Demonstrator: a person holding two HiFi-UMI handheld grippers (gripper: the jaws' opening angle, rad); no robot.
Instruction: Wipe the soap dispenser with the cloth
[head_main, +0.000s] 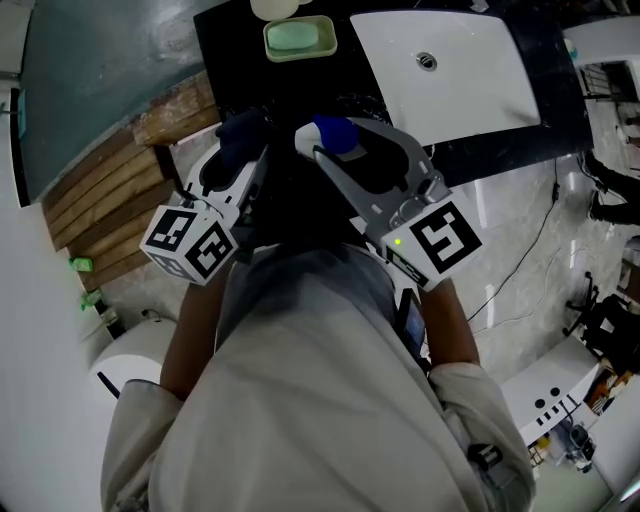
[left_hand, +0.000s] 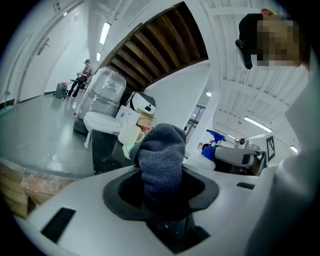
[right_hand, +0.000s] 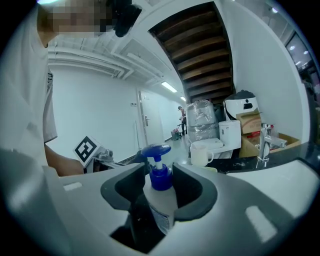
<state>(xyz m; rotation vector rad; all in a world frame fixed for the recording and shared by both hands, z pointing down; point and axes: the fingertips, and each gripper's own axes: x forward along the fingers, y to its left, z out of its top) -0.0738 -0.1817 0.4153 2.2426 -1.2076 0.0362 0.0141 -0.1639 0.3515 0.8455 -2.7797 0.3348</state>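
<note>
Right gripper view — soap dispenser (right_hand: 161, 197) label (right_hand: 158, 216) unreadable

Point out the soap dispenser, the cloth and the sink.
soap dispenser (right_hand: 161, 178): right gripper view, on its blue pump collar.
cloth (left_hand: 162, 155): left gripper view, on its bunched upper part.
sink (head_main: 470, 85): head view, on the bare white basin.

No legible text or numbers, soap dispenser (right_hand: 159, 207) print too blurred

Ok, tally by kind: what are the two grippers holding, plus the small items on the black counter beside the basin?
soap dispenser: 1
cloth: 1
green soap dish: 1
white mug: 1
Total: 4
</note>
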